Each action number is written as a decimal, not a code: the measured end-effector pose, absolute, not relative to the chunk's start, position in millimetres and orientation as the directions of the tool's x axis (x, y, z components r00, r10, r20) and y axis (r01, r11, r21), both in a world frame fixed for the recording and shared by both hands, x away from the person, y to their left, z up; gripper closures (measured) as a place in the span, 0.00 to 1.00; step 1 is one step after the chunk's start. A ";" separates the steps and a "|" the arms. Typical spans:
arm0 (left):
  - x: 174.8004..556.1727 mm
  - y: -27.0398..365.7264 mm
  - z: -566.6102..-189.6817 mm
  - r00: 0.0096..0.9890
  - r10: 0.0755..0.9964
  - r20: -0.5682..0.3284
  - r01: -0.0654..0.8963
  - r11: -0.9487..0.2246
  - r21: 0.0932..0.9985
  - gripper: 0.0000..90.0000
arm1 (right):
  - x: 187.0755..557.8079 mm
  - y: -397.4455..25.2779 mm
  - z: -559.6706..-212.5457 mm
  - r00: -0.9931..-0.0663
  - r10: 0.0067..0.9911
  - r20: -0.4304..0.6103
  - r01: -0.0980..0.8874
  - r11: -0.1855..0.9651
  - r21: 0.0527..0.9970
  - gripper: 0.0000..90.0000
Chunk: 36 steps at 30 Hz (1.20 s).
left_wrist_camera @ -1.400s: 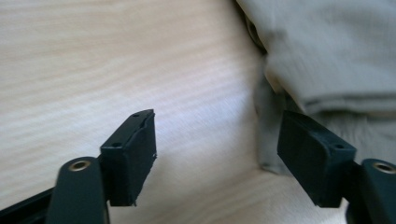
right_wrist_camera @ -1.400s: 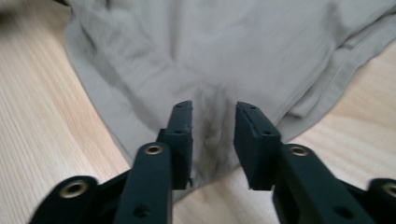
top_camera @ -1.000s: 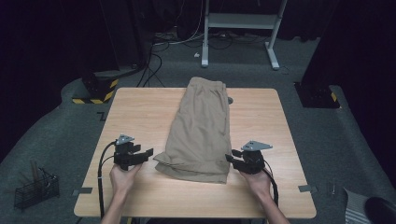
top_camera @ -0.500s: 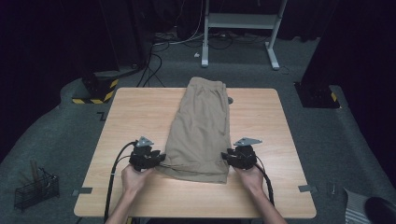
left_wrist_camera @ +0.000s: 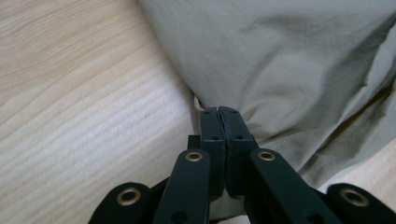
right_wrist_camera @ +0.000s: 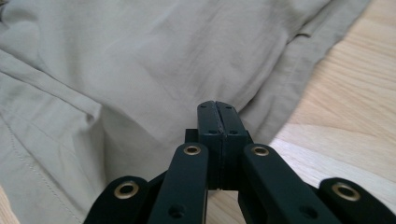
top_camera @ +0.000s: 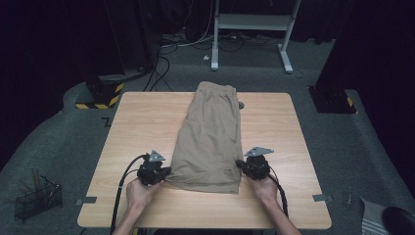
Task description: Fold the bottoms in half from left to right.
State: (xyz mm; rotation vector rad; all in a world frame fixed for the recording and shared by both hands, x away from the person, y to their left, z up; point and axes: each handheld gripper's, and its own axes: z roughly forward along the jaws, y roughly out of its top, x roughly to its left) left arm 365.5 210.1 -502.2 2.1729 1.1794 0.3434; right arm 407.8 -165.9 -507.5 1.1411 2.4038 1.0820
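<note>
Jaws of the left gripper [left_wrist_camera: 219,109] were pinched on the khaki shorts' [top_camera: 210,137] edge; the right gripper [right_wrist_camera: 218,103] clamped cloth likewise. Shorts lay at 12 o'clock from both, lengthwise on the wooden table [top_camera: 137,122].
</note>
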 end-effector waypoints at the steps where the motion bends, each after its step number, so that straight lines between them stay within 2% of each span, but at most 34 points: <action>1: 362.0 212.7 -502.6 0.563 0.823 -0.078 0.658 -0.390 0.644 0.99 | 407.1 -167.3 -506.8 -0.654 0.753 0.065 0.548 0.412 0.728 1.00; 6: 351.6 219.8 -504.2 0.553 0.825 -0.114 0.650 -0.341 0.679 0.98 | 402.5 -170.3 -504.1 -0.652 0.756 0.057 0.543 0.414 0.731 1.00; 12: 351.1 209.8 -503.9 0.558 0.818 -0.139 0.653 -0.330 0.682 0.69 | 389.1 -159.5 -498.5 -0.680 0.729 0.082 0.516 0.397 0.759 0.77; 18: 344.0 202.1 -508.5 0.562 0.820 -0.109 0.657 -0.363 0.661 0.51 | 372.2 -155.8 -505.7 -0.714 0.692 0.106 0.523 0.426 0.738 0.64; 21: 339.0 201.4 -508.6 0.559 0.824 -0.089 0.656 -0.374 0.656 0.45 | 360.5 -158.9 -512.0 -0.740 0.665 0.098 0.515 0.468 0.718 0.61; 26: 340.2 208.9 -506.6 0.523 0.845 -0.108 0.666 -0.326 0.671 0.41 | 353.5 -171.4 -516.2 -0.715 0.693 0.094 0.528 0.447 0.722 0.58; 30: 352.1 214.6 -499.0 0.489 0.858 -0.158 0.663 -0.248 0.707 0.41 | 364.4 -174.5 -512.7 -0.663 0.742 0.104 0.553 0.391 0.736 0.59; 36: 383.5 209.5 -495.6 0.434 0.887 -0.158 0.675 -0.204 0.709 0.44 | 387.4 -165.7 -510.4 -0.602 0.793 0.094 0.571 0.344 0.746 0.63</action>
